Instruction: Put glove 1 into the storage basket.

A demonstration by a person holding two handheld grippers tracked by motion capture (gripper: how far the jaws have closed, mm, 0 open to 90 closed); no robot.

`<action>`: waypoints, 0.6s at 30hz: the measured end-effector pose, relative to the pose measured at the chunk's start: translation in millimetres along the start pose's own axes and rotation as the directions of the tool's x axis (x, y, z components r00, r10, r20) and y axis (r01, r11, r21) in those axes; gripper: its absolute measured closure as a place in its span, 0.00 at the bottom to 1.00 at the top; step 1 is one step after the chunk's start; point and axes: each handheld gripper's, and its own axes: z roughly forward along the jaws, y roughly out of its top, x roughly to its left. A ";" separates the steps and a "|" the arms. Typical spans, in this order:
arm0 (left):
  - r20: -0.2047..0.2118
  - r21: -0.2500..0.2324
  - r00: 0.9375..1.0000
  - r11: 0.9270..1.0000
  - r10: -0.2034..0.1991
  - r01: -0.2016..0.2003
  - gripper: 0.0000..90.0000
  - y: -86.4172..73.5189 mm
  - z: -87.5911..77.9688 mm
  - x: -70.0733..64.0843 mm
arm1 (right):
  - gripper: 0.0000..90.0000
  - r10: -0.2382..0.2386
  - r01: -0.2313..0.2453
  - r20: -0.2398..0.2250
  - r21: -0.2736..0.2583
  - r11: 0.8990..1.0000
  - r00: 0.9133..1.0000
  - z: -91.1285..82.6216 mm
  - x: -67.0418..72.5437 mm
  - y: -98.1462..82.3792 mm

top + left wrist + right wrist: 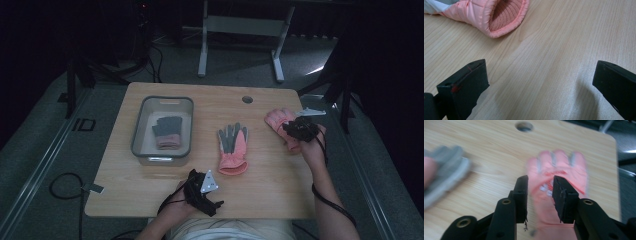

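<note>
While my left tool (204,187) rests released on the counter (270,180), I see my right tool (540,185) straddling a pink glove (560,167), grip uncertain.

Wooden table (150,185), light grain, round cable hole (247,99) near far edge. Grey bin (142,115) sits left of centre, holding a dark grey glove with pinkish cuff (166,132). Beyond table: white metal frame legs (202,60) on grey floor. Black cable (62,187) loops at lower left.
</note>
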 end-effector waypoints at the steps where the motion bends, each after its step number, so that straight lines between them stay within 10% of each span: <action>1: 0.000 -0.003 1.000 1.000 -0.001 0.001 0.00 0.2 -0.1 0.3 | 0.71 -0.020 0.020 0.012 0.009 1.000 1.000 3.9 -5.4 0.4; 18: 0.000 -0.010 1.000 1.000 -0.006 0.006 0.00 -0.8 -0.6 0.9 | 0.61 -0.094 0.093 0.001 0.085 0.992 0.996 34.3 -36.9 -8.0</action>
